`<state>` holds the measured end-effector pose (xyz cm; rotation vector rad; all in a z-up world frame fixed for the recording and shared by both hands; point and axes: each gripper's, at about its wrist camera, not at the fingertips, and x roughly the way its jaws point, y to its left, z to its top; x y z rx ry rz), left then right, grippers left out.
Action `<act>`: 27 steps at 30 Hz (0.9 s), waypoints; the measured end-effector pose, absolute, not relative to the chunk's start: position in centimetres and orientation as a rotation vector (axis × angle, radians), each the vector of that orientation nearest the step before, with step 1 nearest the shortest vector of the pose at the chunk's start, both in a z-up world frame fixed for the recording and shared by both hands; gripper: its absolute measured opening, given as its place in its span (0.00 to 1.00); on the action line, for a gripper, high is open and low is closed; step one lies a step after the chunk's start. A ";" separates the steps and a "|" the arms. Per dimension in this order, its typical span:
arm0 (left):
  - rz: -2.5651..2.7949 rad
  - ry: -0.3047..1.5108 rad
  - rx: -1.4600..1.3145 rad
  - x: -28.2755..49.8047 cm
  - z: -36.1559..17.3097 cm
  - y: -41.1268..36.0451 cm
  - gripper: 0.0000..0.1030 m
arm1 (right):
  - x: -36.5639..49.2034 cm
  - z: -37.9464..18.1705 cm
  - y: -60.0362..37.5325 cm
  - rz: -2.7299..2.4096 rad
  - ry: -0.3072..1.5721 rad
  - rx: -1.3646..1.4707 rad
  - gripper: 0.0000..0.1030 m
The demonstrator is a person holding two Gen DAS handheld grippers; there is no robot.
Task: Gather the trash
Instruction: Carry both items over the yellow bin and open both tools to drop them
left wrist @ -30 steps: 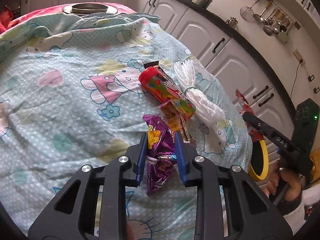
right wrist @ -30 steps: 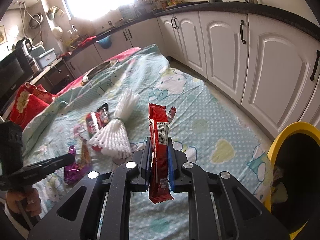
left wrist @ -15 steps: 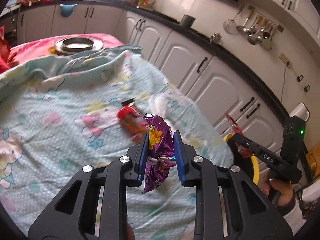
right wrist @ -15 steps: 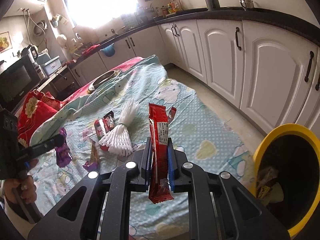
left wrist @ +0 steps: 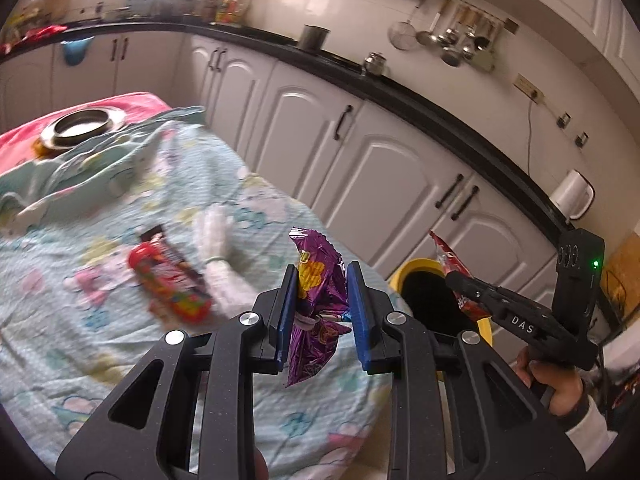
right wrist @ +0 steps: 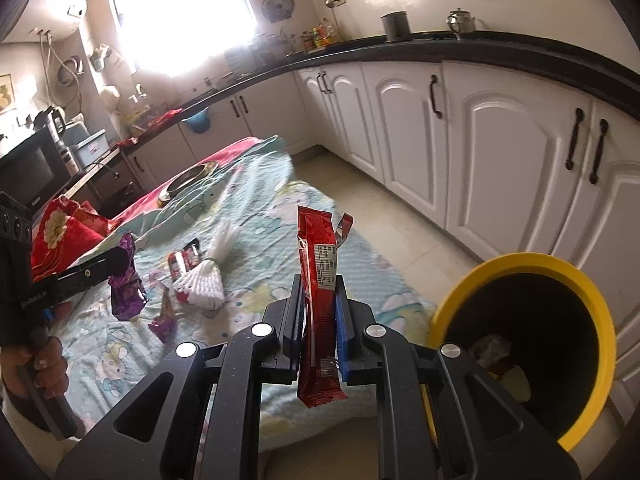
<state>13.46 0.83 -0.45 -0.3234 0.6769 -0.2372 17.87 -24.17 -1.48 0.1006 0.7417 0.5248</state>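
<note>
Left claw (left wrist: pixel 322 300) pinches crinkled purple foil wrapper (left wrist: pixel 316 280) above bed | right claw (right wrist: pixel 318 320) clamps long red snack wrapper (right wrist: pixel 320 280) upright | both near round yellow-rimmed bin (right wrist: pixel 580 280), apparently for dropping

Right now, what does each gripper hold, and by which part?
Left gripper pinches the purple wrapper around its cinched middle. Right gripper clamps the red wrapper about midway along, upright.

1. Purple wrapper (left wrist: pixel 316 280): crinkled glossy foil.
2. Red wrapper (right wrist: pixel 320 280): smooth shiny plastic film.
3. Bedsheet (left wrist: pixel 120 208): soft matt printed cloth.
4. Yellow bin (right wrist: pixel 592 300): smooth plastic.
5. Bowl (left wrist: pixel 84 126): shiny metal.
</note>
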 end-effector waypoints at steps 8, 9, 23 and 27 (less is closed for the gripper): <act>-0.299 0.673 -0.261 14.8 0.1 -3.6 0.18 | 17.4 -2.0 -28.0 0.470 0.739 0.142 0.13; -0.307 0.672 -0.255 15.0 0.1 -4.2 0.18 | 17.3 -2.0 -28.4 0.463 0.738 0.147 0.13; -0.416 0.684 -0.188 16.6 -0.6 -11.0 0.18 | 16.9 -3.5 -35.8 0.326 0.728 0.247 0.13; -0.461 0.696 -0.170 17.3 -1.3 -13.4 0.18 | 16.8 -4.2 -37.6 0.289 0.737 0.277 0.13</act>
